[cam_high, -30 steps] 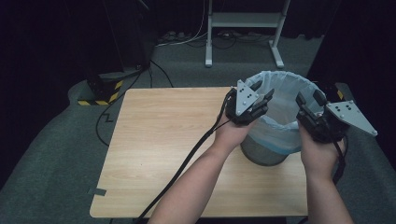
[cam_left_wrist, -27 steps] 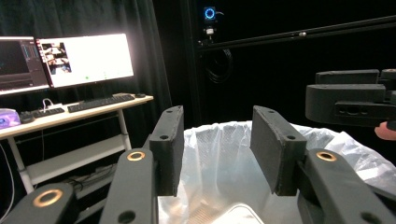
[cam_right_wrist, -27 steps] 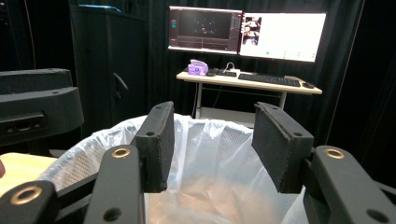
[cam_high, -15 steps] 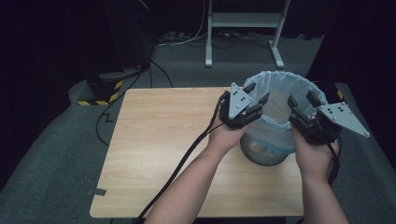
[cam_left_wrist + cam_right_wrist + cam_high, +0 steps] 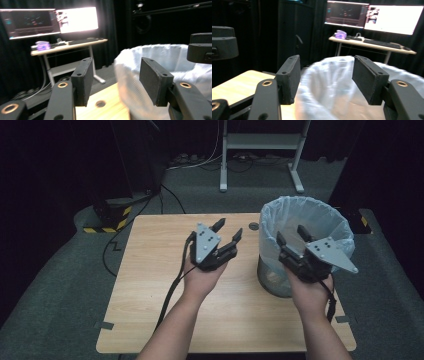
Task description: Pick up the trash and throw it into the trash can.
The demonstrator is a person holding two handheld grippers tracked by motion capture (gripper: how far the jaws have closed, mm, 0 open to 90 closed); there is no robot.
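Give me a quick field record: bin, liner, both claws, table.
bin: mesh wastebasket upright at the table's right edge
liner: pale blue bag folded over the rim
left claw: open, empty, over bare table left of the bin; jaws have just been opening
right claw: open, empty, at the bin's near rim; jaws have just been opening
table: light wood

The bin liner (image 5: 332, 85) is motion-blurred in the right gripper view, and the bin's (image 5: 272, 280) contents are indistinct.
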